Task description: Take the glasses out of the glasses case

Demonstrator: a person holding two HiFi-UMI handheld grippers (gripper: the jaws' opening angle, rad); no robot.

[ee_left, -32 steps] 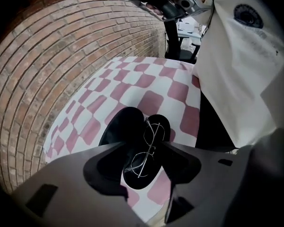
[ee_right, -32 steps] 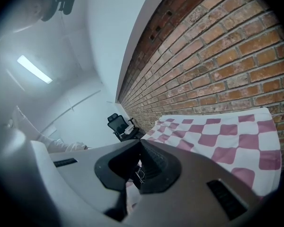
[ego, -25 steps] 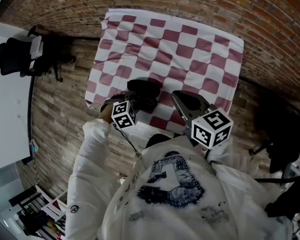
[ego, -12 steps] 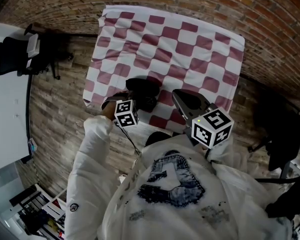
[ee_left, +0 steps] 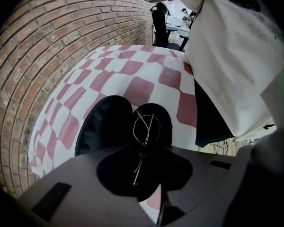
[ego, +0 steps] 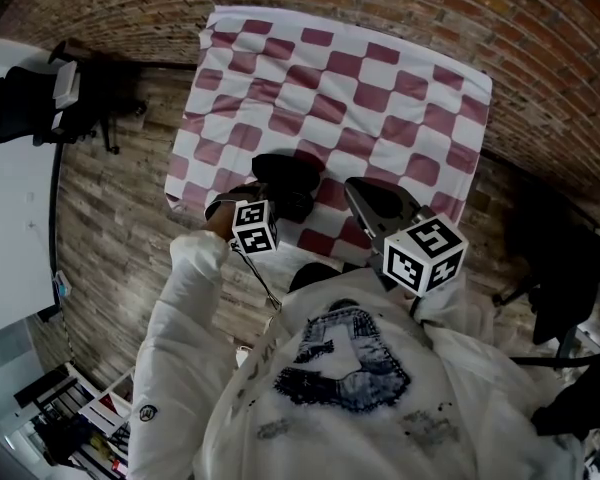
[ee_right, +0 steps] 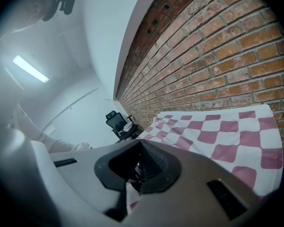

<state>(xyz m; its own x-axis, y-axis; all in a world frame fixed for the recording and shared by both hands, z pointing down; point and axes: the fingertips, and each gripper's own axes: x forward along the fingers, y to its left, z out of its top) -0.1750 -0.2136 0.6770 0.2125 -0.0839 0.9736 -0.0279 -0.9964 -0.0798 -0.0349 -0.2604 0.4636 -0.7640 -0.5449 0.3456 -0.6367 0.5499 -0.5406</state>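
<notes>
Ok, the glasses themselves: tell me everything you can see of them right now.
The glasses are a thin, silvery wire frame, metal by the look; no lenses can be made out. Its loops show against the dark inside of the open black case, in the right-hand half as the left gripper view shows it. One wire runs back between the jaws of the left gripper, which are closing around it; whether they press on it yet I cannot tell.

We take this for an office-like workroom: a black swivel chair (ego: pixel 25 108) by a white desk (ego: pixel 10 198) at upper left, a brick wall (ee_right: pixel 217 46), a ceiling strip light (ee_right: pixel 31 69).
</notes>
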